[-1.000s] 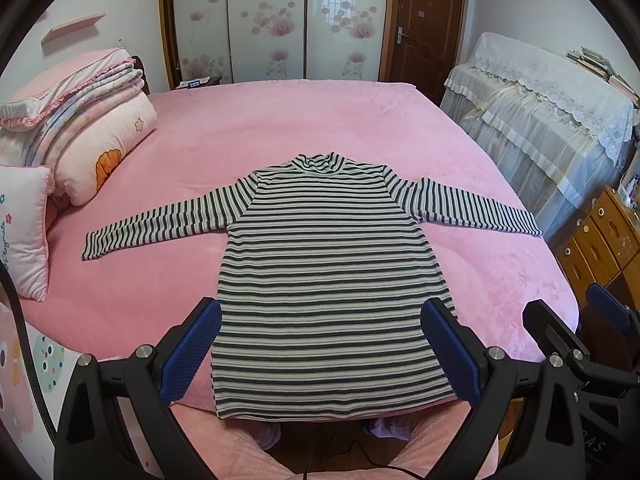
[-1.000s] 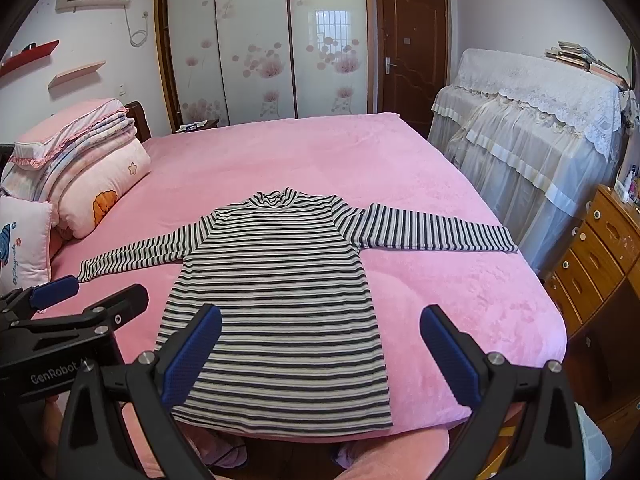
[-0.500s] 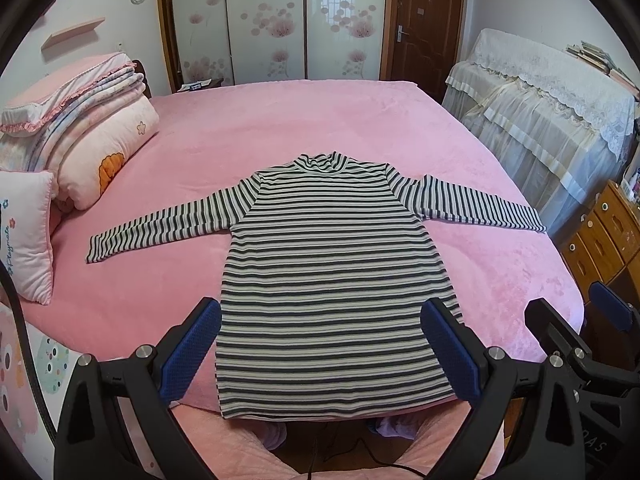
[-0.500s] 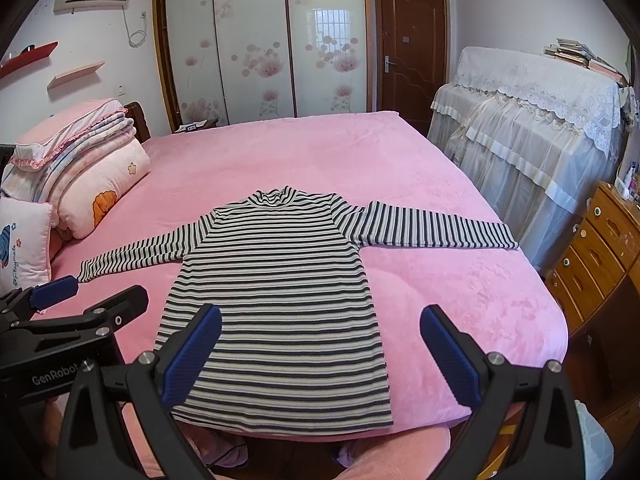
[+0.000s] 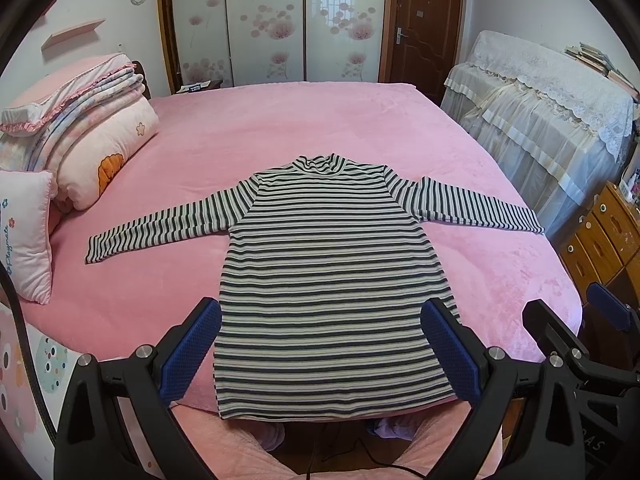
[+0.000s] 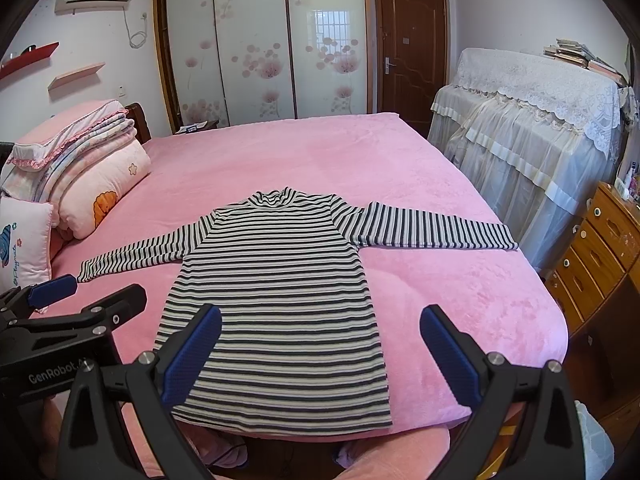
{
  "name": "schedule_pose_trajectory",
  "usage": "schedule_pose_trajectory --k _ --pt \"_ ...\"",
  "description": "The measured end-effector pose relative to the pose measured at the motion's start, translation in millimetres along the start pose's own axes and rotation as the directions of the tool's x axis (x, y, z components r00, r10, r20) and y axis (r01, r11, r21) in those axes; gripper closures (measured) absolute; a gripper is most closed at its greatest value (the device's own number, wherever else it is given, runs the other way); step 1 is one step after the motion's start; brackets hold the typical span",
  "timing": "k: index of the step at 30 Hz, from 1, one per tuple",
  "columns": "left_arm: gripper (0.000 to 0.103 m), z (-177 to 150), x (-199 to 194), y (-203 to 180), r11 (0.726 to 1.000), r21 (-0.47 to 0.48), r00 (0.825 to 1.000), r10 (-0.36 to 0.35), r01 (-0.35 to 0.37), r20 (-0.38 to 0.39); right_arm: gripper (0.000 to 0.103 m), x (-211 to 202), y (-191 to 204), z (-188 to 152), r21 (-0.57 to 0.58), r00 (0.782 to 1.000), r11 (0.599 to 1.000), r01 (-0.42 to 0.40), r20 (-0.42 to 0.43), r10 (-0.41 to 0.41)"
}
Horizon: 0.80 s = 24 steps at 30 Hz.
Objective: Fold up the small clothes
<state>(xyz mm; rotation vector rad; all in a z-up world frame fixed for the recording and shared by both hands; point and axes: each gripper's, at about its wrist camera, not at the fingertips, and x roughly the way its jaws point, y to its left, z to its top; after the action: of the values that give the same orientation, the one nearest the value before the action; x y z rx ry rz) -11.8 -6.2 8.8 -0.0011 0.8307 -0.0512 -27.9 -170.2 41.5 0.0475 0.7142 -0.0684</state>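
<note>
Striped shirt (image 5: 328, 280) lay flat on the pink bed (image 5: 280, 128), hem at the near edge, both sleeves spread out sideways. Nearest me, the left gripper (image 5: 320, 352) and right gripper (image 6: 320, 352) hovered above the hem, fingers (image 5: 192, 354) wide apart, holding nothing. Beyond the collar the bed stretched bare; folded quilts (image 5: 92, 140) sat by the far left edge.

A striped top (image 5: 328, 276) is lying flat on the pink bed (image 5: 304, 120), collar away from the camera, both sleeves stretching out sideways and its hem reaching the near edge. The left gripper (image 5: 320, 344) is hovering above the hem with its blue fingers (image 5: 192, 348) standing wide apart. The right gripper (image 5: 580, 320) is showing only partly at the lower right, its opening hard to judge. Pillows (image 5: 80, 152) are sitting stacked at the left.
</note>
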Motion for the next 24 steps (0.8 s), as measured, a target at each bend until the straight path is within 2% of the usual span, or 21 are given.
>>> schedule_pose_trajectory --k 7,15,20,24 --pt "0.004 5 -3 -4 1.000 0.015 1.000 -0.004 0.004 0.022 0.003 1 -1 0 -0.008 1.000 1.000 0.008 0.007 -0.008" --pt "0.003 25 4 -9 0.999 0.013 0.999 -0.050 0.050 -0.012 0.003 4 -8 13 -0.034 0.999 0.999 0.033 0.021 -0.032" --pt "0.003 40 -1 -29 0.997 0.076 0.999 -0.018 0.014 0.050 0.003 5 -17 23 -0.044 0.998 0.998 0.049 0.040 -0.047" --pt "0.002 60 -4 -51 0.991 0.128 0.993 -0.041 0.027 0.108 0.003 8 -32 35 -0.061 0.994 0.994 0.091 0.063 -0.087"
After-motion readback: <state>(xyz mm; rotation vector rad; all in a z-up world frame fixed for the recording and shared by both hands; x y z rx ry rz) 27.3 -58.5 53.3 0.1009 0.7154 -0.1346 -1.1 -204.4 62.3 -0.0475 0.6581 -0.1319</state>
